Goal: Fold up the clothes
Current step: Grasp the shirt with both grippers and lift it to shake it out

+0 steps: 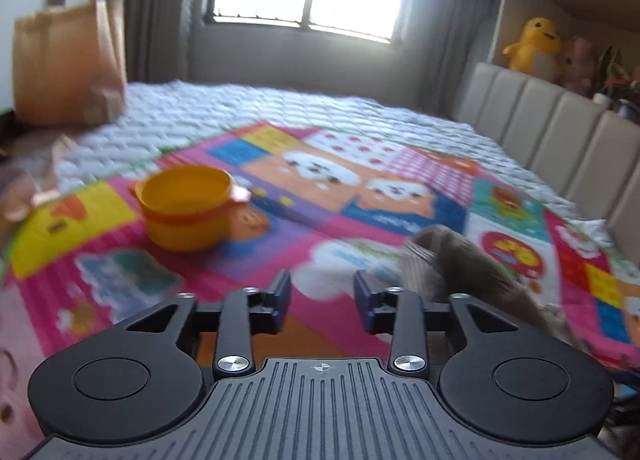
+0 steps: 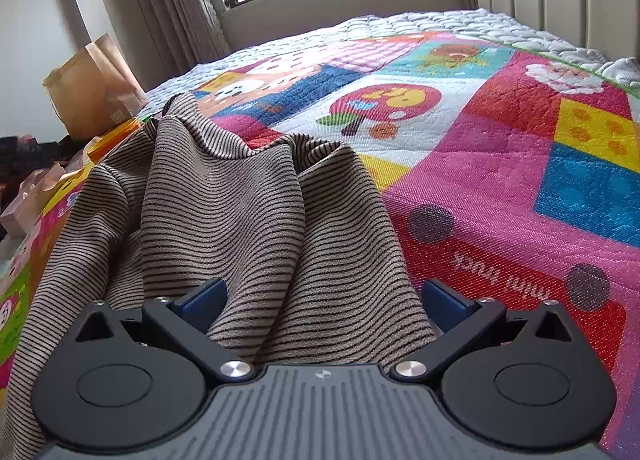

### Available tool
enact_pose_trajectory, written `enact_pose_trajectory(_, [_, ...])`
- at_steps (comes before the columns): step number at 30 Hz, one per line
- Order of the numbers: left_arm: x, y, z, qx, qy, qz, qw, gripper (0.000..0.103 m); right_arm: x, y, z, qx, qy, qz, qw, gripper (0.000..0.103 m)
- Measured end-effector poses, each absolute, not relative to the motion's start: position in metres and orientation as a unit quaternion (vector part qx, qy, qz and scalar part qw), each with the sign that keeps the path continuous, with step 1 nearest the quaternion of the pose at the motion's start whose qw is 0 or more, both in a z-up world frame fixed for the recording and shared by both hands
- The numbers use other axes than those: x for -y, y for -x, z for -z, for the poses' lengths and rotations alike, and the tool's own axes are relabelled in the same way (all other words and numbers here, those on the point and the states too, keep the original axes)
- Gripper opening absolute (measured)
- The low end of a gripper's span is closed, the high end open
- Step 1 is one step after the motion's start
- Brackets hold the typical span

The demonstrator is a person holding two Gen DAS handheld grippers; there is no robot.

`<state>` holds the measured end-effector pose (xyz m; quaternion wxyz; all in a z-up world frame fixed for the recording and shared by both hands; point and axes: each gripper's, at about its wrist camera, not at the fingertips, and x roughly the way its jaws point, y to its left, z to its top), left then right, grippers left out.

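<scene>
The striped brown garment (image 2: 240, 212) lies bunched and rumpled on the cartoon-print play blanket (image 2: 500, 188), not flat and not in any neat fold; in the right wrist view it fills the lower left and centre of the frame, rising in two peaks toward the upper left, its long run going from the bottom edge up and leftward; the right gripper (image 2: 324, 304) sits directly over its near edge, jaws spread wide with cloth draped between the blue pads but not pinched; so the right gripper is released and is clearly the nearer one.

In the left wrist view the same garment shows only as a blurred grey-brown hump at the lower right of the frame, just beyond and to the right of the left gripper (image 1: 322, 296); its jaws stand apart with bare blanket between them, holding nothing; that picture is motion-blurred, so fine detail is unsure.

Around: an orange plastic cup (image 1: 186, 206) stands on the blanket in the left centre of the left view, well apart from the cloth; a brown paper bag (image 1: 68, 60) stands at the upper left by the mattress edge; a padded headboard (image 1: 552, 132) runs along the right; plush toys (image 1: 534, 44) sit on a shelf above it; nothing lies between the right gripper and the cloth.
</scene>
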<state>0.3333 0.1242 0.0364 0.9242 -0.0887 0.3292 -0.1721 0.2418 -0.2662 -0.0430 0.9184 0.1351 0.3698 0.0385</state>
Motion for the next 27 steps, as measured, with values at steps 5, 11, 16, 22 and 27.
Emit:
enact_pose_trajectory(5, [-0.095, -0.296, 0.01, -0.418, 0.137, 0.243, 0.865, 0.074, 0.262, -0.25, 0.038, -0.401, -0.106, -0.052, 0.908, 0.103])
enact_pose_trajectory(11, [-0.072, -0.286, 0.044, -0.45, 0.144, 0.253, 0.845, 0.057, 0.234, -0.249, 0.02, -0.341, 0.028, -0.069, 0.937, 0.098])
enact_pose_trajectory(16, [-0.064, -0.285, 0.029, -0.433, 0.107, 0.259, 0.857, 0.019, 0.207, -0.259, 0.017, -0.313, 0.175, -0.084, 0.93, 0.081])
enact_pose_trajectory(22, [-0.088, -0.307, -0.008, -0.381, -0.019, 0.207, 0.901, 0.015, 0.175, -0.27, 0.014, -0.269, 0.345, -0.101, 0.893, 0.02])
enact_pose_trajectory(27, [-0.122, -0.36, -0.016, -0.35, -0.077, 0.114, 0.927, 0.015, 0.202, -0.316, 0.004, -0.235, 0.422, -0.027, 0.875, 0.018])
